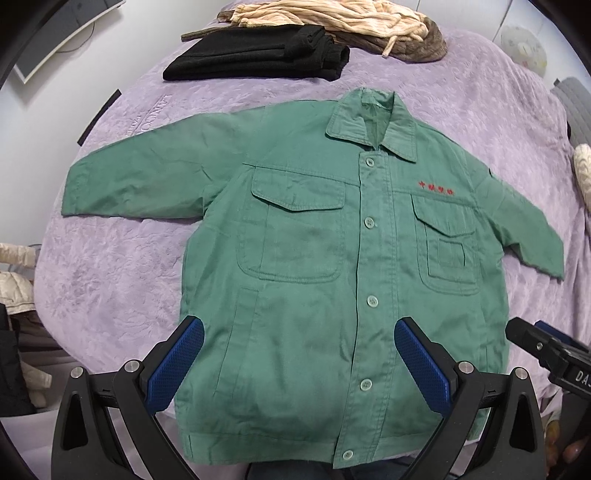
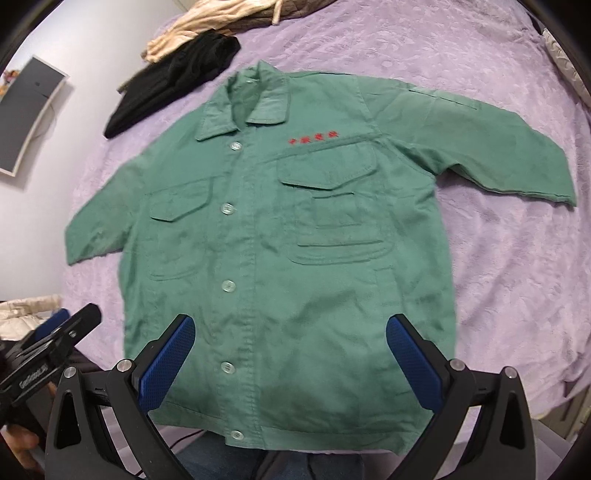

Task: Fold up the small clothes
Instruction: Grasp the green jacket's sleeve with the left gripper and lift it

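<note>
A small green button-up jacket (image 1: 314,258) (image 2: 280,236) lies flat, front up, on a lilac bedspread (image 1: 110,266), collar far, hem near me, both sleeves spread out to the sides. Red embroidered characters sit over one chest pocket. My left gripper (image 1: 299,354) hovers open above the lower half of the jacket, blue pads wide apart with nothing between them. My right gripper (image 2: 290,350) is also open over the lower hem area, nothing held. The right gripper's tip (image 1: 535,343) shows at the left wrist view's right edge. The left gripper (image 2: 55,339) appears at the right wrist view's lower left.
A folded black garment (image 1: 258,55) (image 2: 173,81) and a heap of beige striped and brown clothes (image 1: 332,26) (image 2: 207,26) lie beyond the collar. A monitor (image 2: 29,122) stands against the wall at left. Cream fabric (image 1: 14,280) sits off the bed's left side. A hand (image 2: 22,446) grips the left tool.
</note>
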A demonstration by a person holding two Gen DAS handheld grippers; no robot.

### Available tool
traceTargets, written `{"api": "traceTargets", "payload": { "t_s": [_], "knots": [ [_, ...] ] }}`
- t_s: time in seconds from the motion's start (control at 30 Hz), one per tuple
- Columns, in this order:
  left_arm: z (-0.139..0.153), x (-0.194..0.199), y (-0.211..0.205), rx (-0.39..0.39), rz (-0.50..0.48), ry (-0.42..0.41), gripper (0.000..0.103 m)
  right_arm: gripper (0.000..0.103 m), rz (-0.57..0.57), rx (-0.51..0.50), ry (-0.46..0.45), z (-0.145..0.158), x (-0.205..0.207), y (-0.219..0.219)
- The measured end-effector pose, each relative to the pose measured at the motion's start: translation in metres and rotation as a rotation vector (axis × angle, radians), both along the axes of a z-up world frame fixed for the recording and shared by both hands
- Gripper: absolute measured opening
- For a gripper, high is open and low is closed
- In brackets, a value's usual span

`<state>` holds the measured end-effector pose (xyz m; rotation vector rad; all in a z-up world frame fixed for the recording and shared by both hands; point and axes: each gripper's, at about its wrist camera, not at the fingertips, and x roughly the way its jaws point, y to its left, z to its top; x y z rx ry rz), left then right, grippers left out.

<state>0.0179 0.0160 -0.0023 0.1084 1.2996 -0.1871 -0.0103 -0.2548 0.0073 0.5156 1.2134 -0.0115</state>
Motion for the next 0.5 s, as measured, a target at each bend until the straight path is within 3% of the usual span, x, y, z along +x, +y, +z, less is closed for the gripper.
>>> {"api": "traceTargets", "payload": {
  "t_s": [0.2,0.5],
  "knots": [
    [-0.026,0.051,0.059,-0.104,0.089,0.01,0.103,0.103,0.039,0.062,0.012,-0.007,0.025,0.033],
    [-0.097,0.142,0.217,-0.062,0.334,-0.056,0.103,0.103,0.088,0.127,0.06,-0.035,0.081,0.123]
  ]
}}
